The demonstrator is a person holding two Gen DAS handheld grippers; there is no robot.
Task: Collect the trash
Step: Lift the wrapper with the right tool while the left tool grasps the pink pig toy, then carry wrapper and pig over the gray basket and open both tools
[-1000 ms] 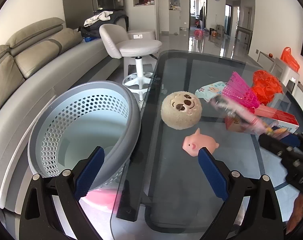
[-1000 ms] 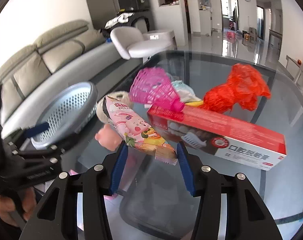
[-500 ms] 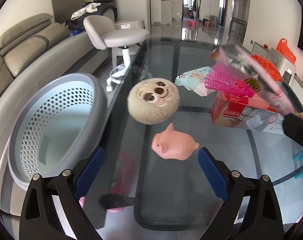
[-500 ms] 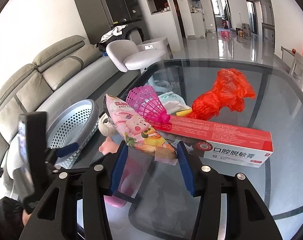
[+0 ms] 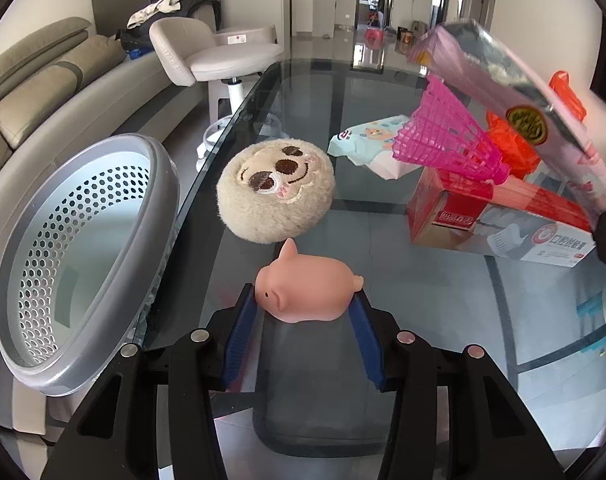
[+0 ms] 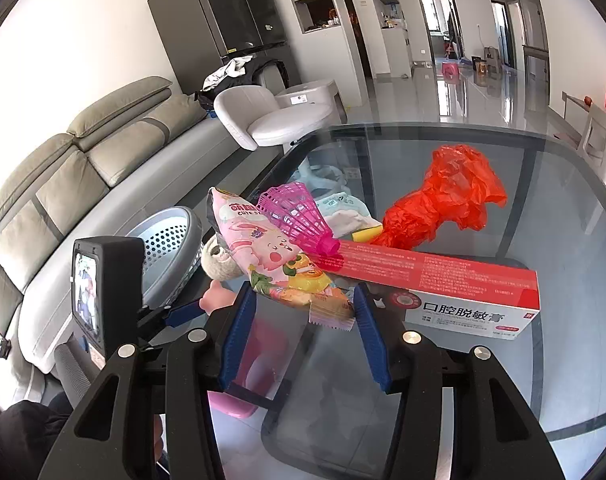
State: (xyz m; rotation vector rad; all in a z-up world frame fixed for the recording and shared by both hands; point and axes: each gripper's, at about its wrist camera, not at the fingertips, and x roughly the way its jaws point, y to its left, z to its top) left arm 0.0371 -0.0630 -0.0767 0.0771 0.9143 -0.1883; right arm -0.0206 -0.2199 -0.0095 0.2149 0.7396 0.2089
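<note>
Glass forms the top of the counter (image 5: 383,240), and the task's things are spread over it. At lower centre of the left wrist view, the left gripper (image 5: 305,312) has just been closing, and its blue pads are seen pressed on the flanks of 1 pink rubber pig (image 5: 307,292), which sits on the glass; the side-on hold is judged to suit a lift toward the bin. 1 grey perforated bin (image 5: 83,248) is seen at the left edge of that view, beside the counter's rim and tilted with its mouth toward the camera, presumably so that things can be dropped in.

At lower centre of the right wrist view, the right gripper (image 6: 305,312) is clamped on the crimped end of 1 pink snack wrapper (image 6: 271,256), held clear of the glass, apparently for carrying to the bin.

Also counted on the counter: 1 round plush face (image 5: 275,192) just behind the pig, 1 red toothpaste box (image 6: 435,284), 1 pink shuttlecock (image 6: 299,220) resting on that box, 1 crumpled red plastic bag (image 6: 443,200), and 1 pale wipes packet (image 5: 367,144). A white stool (image 5: 227,56) is seen beyond the counter's far edge.
</note>
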